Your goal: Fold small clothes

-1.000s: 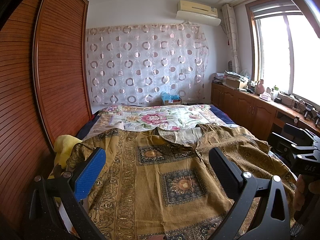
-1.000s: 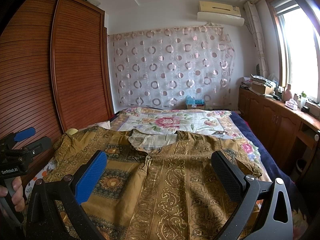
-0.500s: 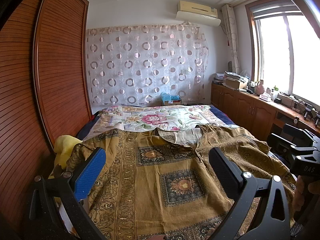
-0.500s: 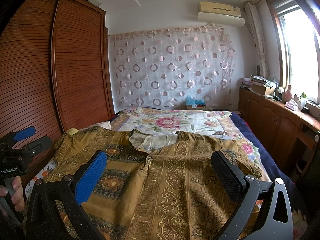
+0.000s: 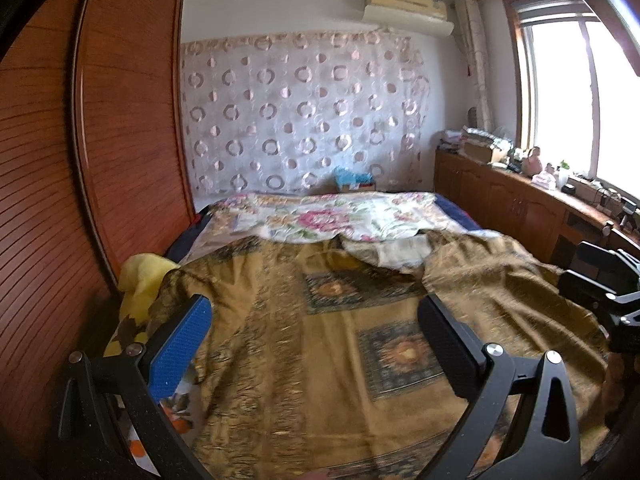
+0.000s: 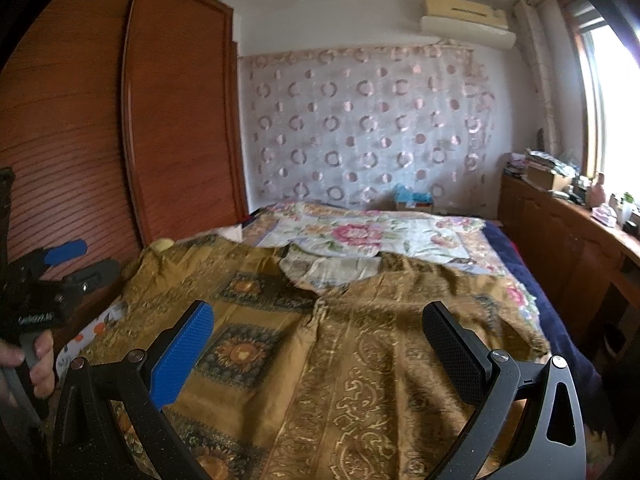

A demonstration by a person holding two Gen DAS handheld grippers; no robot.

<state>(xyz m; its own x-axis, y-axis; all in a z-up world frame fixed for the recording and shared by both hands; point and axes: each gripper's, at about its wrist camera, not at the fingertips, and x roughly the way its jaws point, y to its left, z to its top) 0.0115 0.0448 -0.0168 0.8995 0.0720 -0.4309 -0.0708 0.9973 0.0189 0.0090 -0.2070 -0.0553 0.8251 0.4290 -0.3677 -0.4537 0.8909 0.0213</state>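
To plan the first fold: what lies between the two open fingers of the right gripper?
In the right wrist view, only the brown patterned garment lies between the right gripper fingers, spread on the bed.

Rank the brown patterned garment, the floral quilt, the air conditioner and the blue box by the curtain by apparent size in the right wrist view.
1. Brown patterned garment, though it lies nearest the camera.
2. Floral quilt.
3. Air conditioner.
4. Blue box, smallest and far off.

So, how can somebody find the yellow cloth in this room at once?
Start at the bed, then go to its edge beside the brown wardrobe. The yellow cloth bunches there, plain and bright, unlike the patterned ochre garment next to it.
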